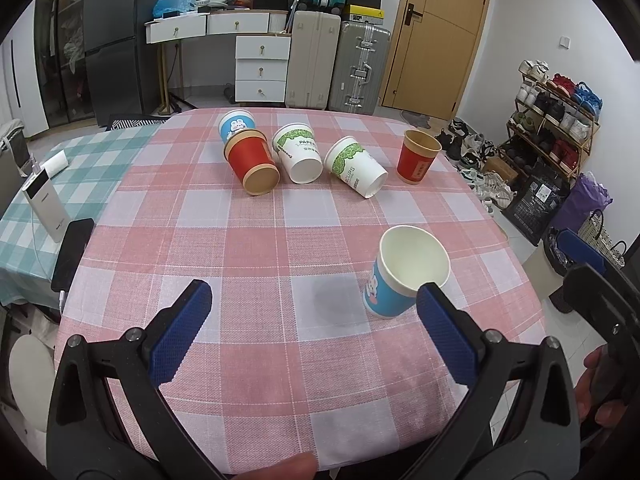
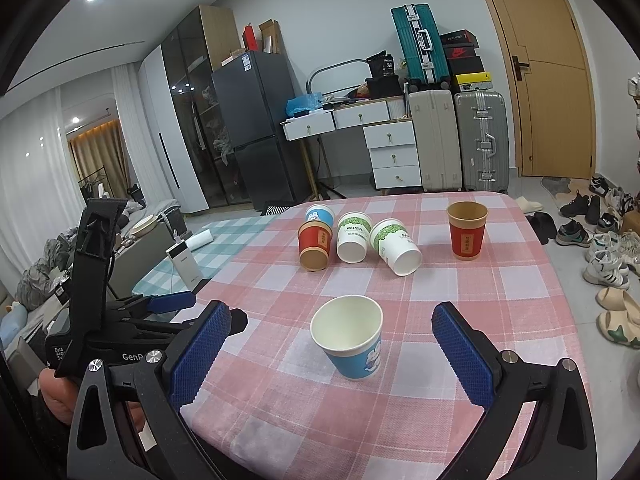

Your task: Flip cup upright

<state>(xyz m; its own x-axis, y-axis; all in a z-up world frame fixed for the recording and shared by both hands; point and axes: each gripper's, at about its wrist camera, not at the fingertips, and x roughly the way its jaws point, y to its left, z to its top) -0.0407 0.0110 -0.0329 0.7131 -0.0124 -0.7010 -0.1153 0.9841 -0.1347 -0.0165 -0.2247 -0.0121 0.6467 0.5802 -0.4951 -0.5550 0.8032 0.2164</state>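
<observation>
A blue cup (image 1: 394, 286) (image 2: 354, 350) stands upright near the front of the pink checked table (image 1: 248, 232) (image 2: 500, 300). A red cup (image 1: 418, 157) (image 2: 467, 236) stands upright at the far right. At the back, a red cup (image 1: 252, 162) (image 2: 315, 246), two white-green cups (image 1: 298, 153) (image 1: 356, 167) (image 2: 352, 237) (image 2: 396, 247) and a blue cup (image 1: 236, 124) (image 2: 319, 214) lie on their sides. My left gripper (image 1: 314, 308) is open and empty, its right finger beside the upright blue cup. My right gripper (image 2: 334, 330) is open, its fingers either side of that cup without touching.
A white power bank (image 1: 42, 200) (image 2: 183, 260) and a black phone (image 1: 72, 252) lie on the green checked cloth at the left. Suitcases, drawers and a fridge stand behind the table. Shoes cover the floor at the right.
</observation>
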